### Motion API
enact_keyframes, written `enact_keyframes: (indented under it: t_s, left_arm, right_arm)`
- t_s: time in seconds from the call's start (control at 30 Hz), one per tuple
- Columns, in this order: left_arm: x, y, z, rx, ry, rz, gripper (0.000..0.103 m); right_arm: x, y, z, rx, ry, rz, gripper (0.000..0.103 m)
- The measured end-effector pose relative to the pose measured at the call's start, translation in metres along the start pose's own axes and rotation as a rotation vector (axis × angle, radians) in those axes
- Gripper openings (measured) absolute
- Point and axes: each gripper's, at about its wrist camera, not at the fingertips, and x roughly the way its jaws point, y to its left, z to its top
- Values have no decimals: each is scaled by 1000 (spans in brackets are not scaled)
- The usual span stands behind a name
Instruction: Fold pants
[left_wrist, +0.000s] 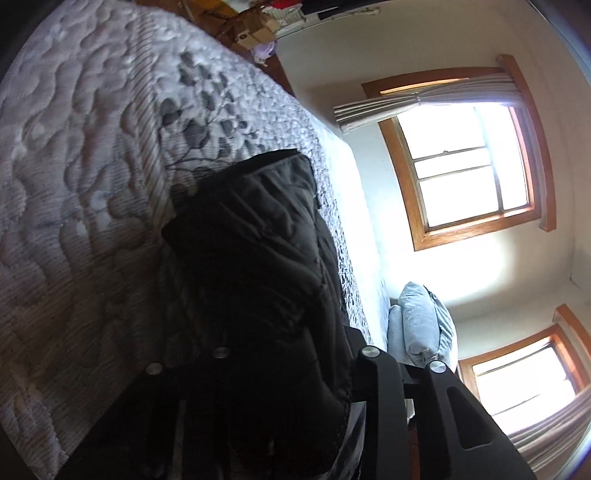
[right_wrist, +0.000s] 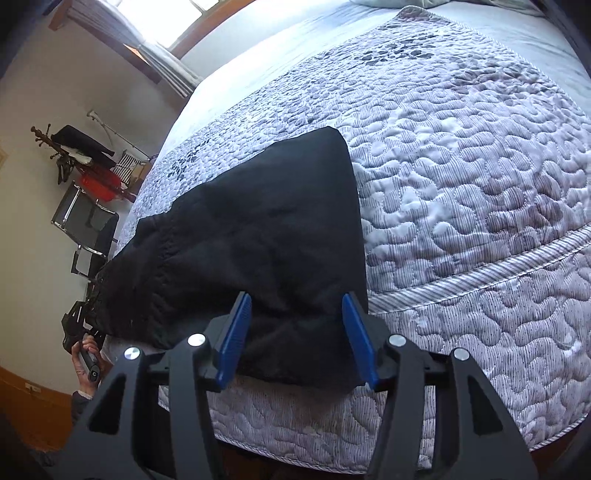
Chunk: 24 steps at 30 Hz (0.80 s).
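On the quilted bed (right_wrist: 461, 177), your right gripper (right_wrist: 297, 338) holds its blue fingers (right_wrist: 236, 339) spread over the black pants (right_wrist: 258, 229), while your left gripper (left_wrist: 258, 387) pinches their edge.

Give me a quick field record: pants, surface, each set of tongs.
pants: black pants, partly folded, lying at the bed's near edge
surface: quilted bedspread
left tongs: left tongs mostly hidden by black fabric draped over them; grip unclear
right tongs: right tongs open, blue pads straddling the pants' near end, not pressing
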Motion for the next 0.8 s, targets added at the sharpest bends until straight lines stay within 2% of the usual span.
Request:
enact_keyframes:
  t_s: [0.13, 0.43, 0.7, 0.8]
  left_arm:
    - [0, -28, -2, 55, -23, -19, 27]
    - [3, -131, -21, 333, -28, -97, 26]
    - [13, -207, -66, 543, 20, -109, 27]
    - [11, -213, -82, 596, 31, -97, 27]
  right_arm:
    - [-1, -5, 1, 20, -6, 0, 54]
    - [-10, -12, -1, 28, -31, 1, 54]
    - [-19, -10, 0, 13, -57, 19, 54]
    - [-21, -9, 1, 5, -64, 33, 54]
